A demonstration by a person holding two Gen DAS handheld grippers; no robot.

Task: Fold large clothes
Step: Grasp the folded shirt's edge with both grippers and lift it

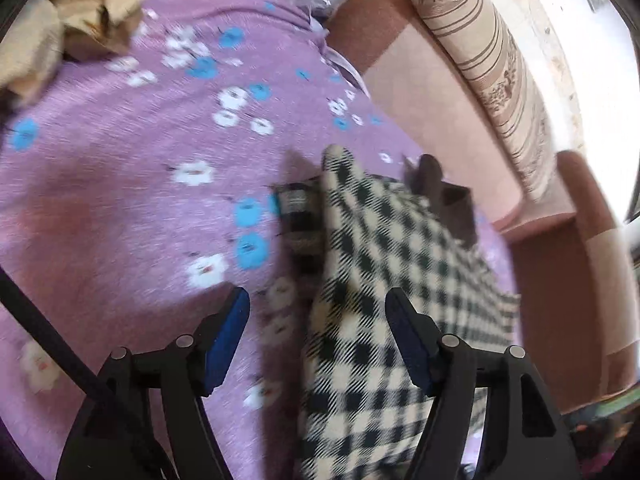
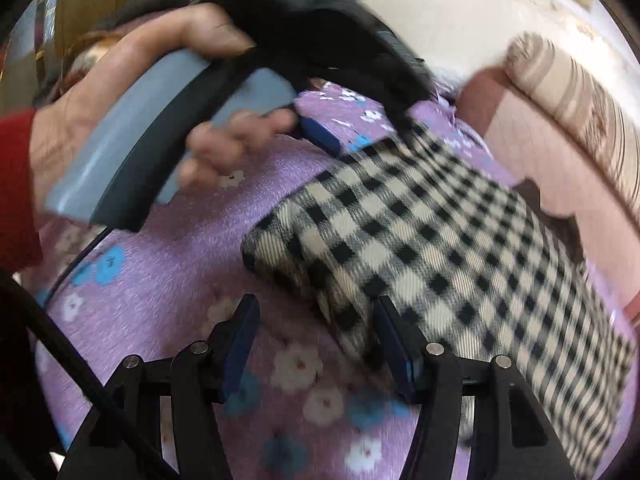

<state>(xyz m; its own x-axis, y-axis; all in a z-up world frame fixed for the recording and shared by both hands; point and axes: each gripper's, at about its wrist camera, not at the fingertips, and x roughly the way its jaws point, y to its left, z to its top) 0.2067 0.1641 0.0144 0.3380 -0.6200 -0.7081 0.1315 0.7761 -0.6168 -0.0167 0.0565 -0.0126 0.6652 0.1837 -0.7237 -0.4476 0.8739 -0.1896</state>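
Two grippers hang over a black-and-white checked garment (image 2: 432,240) lying folded on a purple flowered bedspread (image 1: 120,200). Left gripper (image 1: 318,332): fingers spread, cloth between them, not pinched. Right gripper (image 2: 316,332): fingers spread at the garment's near edge, pinching nothing. A hand (image 2: 132,92) grips the left tool's handle. Tan crumpled cloth (image 1: 92,12) lies farther off, beside a pink sofa (image 1: 432,92).

Home, living or bedroom: purple floral bedspread (image 1: 120,208) across frame, pink upholstered sofa arm (image 1: 424,92) and striped bolster (image 1: 480,60) upper right.
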